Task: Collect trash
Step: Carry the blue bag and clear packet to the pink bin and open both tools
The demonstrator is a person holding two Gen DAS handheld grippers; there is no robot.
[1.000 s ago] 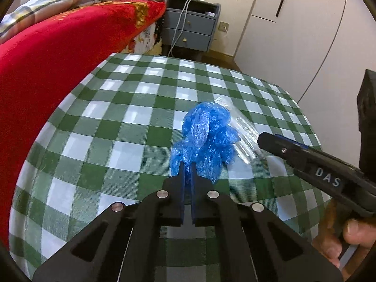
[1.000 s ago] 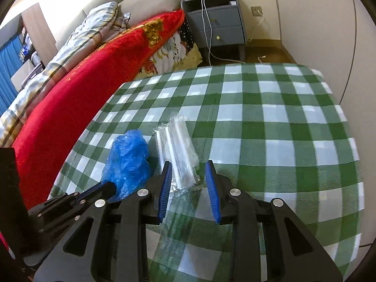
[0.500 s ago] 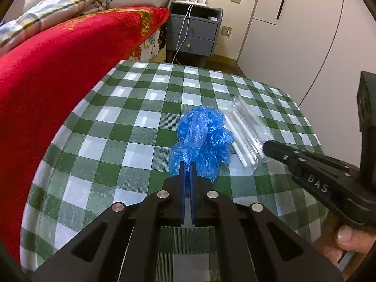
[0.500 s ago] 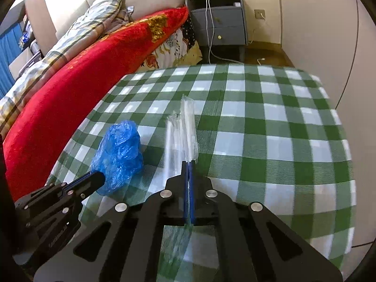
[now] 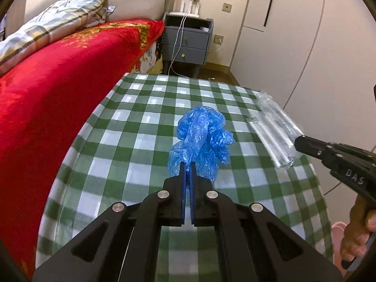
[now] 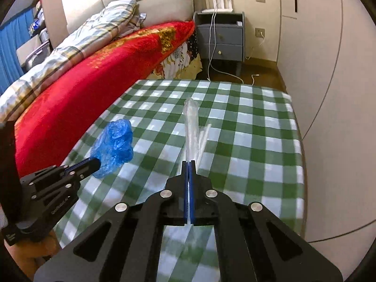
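We see a round table w/ green-white check cloth (image 5: 145,127) filling both views, set just beside a bed w/ red blanket (image 5: 51,89). A plaid quilt (image 6: 77,40) lies on the bed. A grey nightstand (image 5: 188,40) w/ white cables stands by the far wall.

Left wrist view only: fingers of the person's right hand (image 5: 357,242) on the right gripper's handle, a pink object at lower right edge, too cut off to name. Right wrist view only: blue curtain (image 6: 9,54) and storage boxes at far left, a cable end on the wood floor.

Trash, two pcs. Crumpled blue plastic bag (image 5: 202,141) is pinched at its near edge by our left gripper (image 5: 188,166), jaws closed on it; the rest bunches up ahead of the tips. In the right wrist view the same bag (image 6: 115,145) seems clear of the cloth.

Clear plastic wrapper (image 6: 191,127), long, w/ pale tube shapes inside, is clamped by our right gripper (image 6: 189,166), jaws shut tight on its near end. Right wrist view gives it edge-on, sticking forward. Left wrist view shows it broadside, over the table's right rim.
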